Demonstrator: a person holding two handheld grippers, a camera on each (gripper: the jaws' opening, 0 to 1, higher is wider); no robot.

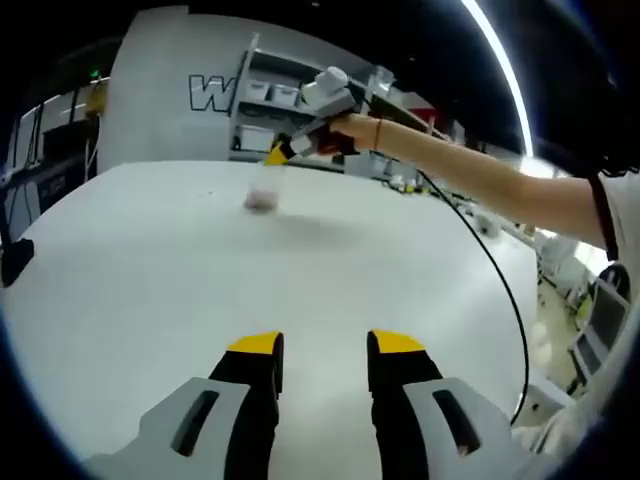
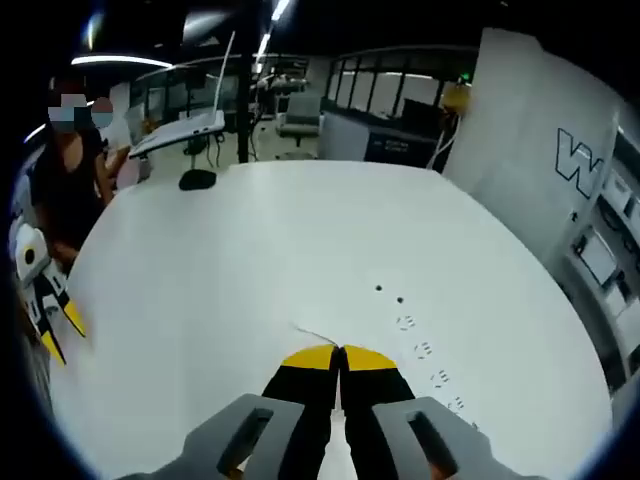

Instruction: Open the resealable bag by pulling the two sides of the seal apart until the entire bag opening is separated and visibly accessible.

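White and broad, one round-edged table (image 1: 140, 270) spreads under both cameras, with grey shelving (image 1: 262, 110) and a pale wall panel bearing a large letter W behind it.

In the left gripper view, the left gripper (image 1: 324, 357) hovers low over the bare tabletop, its two yellow-tipped black jaws standing apart with nothing between them. Far ahead, well apart from those jaws, one small clear resealable plastic bag (image 1: 263, 188) hangs just above the table, blurred, dangling from the right gripper (image 1: 277, 154), which a person's hand (image 1: 352, 130) holds out on an outstretched arm. One black cable (image 1: 490, 270) trails back from it.

From the right gripper view, the two yellow-tipped jaws are pressed together, and a thin pale edge of the bag (image 2: 318, 336) shows pinched at their tips. Several small dark marks (image 2: 400, 299) dot the table beyond. The left gripper (image 2: 55, 318) appears at the left edge, beside a seated person in dark clothing (image 2: 70, 190).
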